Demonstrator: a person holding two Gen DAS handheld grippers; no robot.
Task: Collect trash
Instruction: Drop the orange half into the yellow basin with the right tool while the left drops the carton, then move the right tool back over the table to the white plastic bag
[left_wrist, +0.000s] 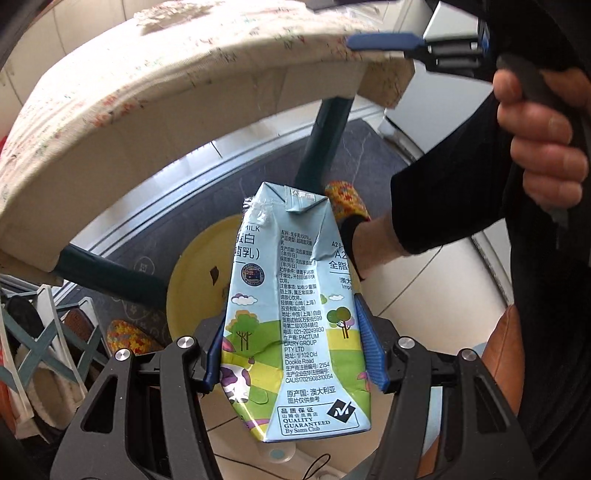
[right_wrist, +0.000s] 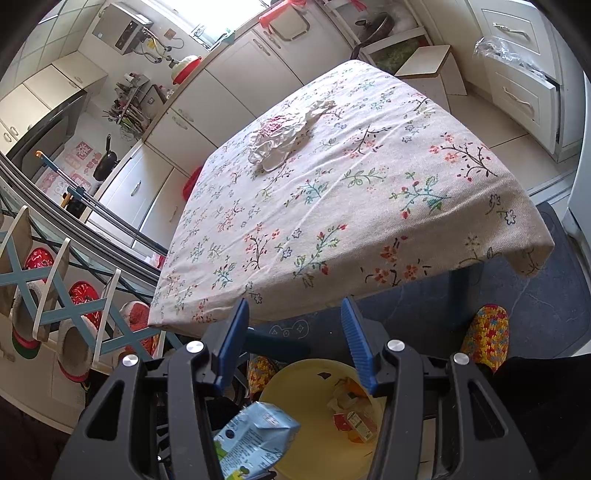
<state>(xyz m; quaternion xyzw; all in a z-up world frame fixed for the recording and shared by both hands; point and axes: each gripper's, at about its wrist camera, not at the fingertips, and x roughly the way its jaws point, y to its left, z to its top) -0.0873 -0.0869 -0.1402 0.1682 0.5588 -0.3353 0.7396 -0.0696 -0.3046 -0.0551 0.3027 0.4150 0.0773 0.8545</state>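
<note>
A crumpled light-blue milk carton (left_wrist: 291, 314) is clamped upright between the blue fingers of my left gripper (left_wrist: 291, 317), hanging over a yellow bin (left_wrist: 195, 280) on the floor. The same carton (right_wrist: 255, 439) shows low in the right wrist view, at the near rim of the bin (right_wrist: 295, 384), which holds a small red carton (right_wrist: 354, 424) and crumpled paper. My right gripper (right_wrist: 295, 343) stands open with nothing between its fingers, above the bin and just short of the table's near edge. A crumpled white and red wrapper (right_wrist: 284, 136) lies on the floral tablecloth (right_wrist: 332, 206).
The table's edge (left_wrist: 147, 110) and its dark legs (left_wrist: 325, 140) stand just beyond the bin. A person's feet in crocheted slippers (right_wrist: 484, 336) rest on a dark mat. A shoe rack (right_wrist: 55, 295) stands at the left, and cabinets and a stool (right_wrist: 432, 70) lie beyond.
</note>
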